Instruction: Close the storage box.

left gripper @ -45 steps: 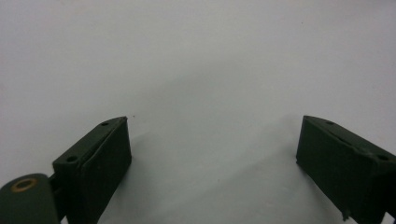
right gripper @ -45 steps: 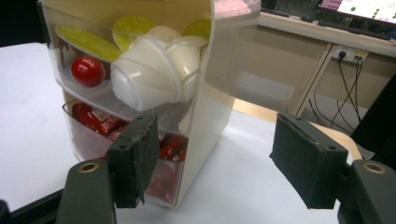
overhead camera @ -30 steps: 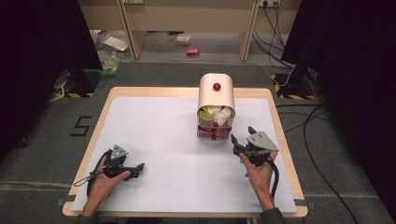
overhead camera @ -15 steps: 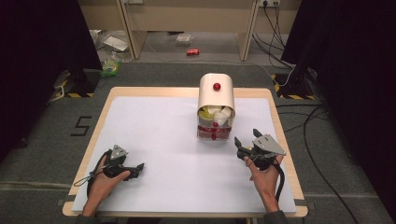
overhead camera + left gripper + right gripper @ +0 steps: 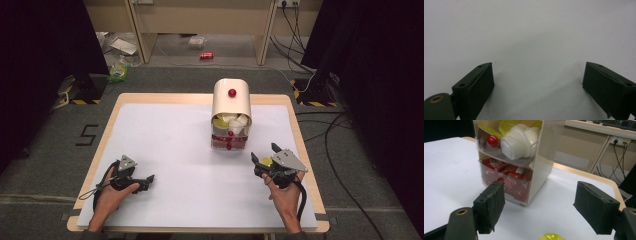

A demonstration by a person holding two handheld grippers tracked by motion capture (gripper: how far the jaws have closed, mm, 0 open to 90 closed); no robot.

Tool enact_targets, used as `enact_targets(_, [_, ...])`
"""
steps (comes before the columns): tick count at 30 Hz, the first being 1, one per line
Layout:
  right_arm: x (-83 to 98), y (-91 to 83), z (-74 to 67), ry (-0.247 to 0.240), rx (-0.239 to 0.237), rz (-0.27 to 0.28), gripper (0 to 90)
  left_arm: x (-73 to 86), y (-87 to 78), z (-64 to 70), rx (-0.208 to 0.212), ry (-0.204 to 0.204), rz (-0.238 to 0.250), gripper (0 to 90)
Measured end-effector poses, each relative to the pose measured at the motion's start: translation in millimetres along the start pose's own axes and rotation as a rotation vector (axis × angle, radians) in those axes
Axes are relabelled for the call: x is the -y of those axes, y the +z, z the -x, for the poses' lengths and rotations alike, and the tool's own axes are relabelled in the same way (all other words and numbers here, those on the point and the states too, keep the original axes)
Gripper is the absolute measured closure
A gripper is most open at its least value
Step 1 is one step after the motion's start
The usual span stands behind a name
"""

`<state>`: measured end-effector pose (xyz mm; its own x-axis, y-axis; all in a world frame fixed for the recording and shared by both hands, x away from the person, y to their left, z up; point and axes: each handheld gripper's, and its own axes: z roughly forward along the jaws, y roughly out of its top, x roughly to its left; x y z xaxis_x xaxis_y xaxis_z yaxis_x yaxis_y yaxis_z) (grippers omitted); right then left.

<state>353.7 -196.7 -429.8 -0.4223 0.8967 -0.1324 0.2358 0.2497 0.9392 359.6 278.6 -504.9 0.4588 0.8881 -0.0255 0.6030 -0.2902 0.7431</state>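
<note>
- Yellow-lidded and round, a small capsule [image 5: 551,236] lies on the white table top [image 5: 180,150] just below and between the jaws of the right gripper [image 5: 263,154]; in the high view it shows as a yellow spot [image 5: 266,161] under that gripper, near the table's right edge and apart from the organiser.
- Right gripper: its jaws have just been opening and now stand spread, with nothing pinched between the pads — the capsule rests free on the table.
- Risk, as a judgement: if the jaws are lowered and closed off-centre, the capsule could be nudged, tipped on edge or rolled toward the nearby table edge; a hard squeeze could dent its thin wall.
- Risk: a forward sweep of the right gripper could strike the drawer organiser [image 5: 231,102] and shift it.
- Organiser: a cream-coloured cabinet with clear drawers and red knobs [image 5: 493,141]; the upper drawer is packed with white capsules [image 5: 516,142] and yellow-lidded ones — so full that another could jam it — and the lower drawer holds red sachets [image 5: 506,173].
- Left gripper [image 5: 149,178]: held low over bare table at the near left, its jaws spread wide with nothing between them.
</note>
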Motion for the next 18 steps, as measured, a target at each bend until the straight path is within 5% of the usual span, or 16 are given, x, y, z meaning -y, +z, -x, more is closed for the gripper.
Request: enact_targets(18, [6.0,-10.2,-3.8,-0.004,-0.018,-0.014,24.1,0.0,-0.1,-0.1,0.0,0.001,0.0,9.2])
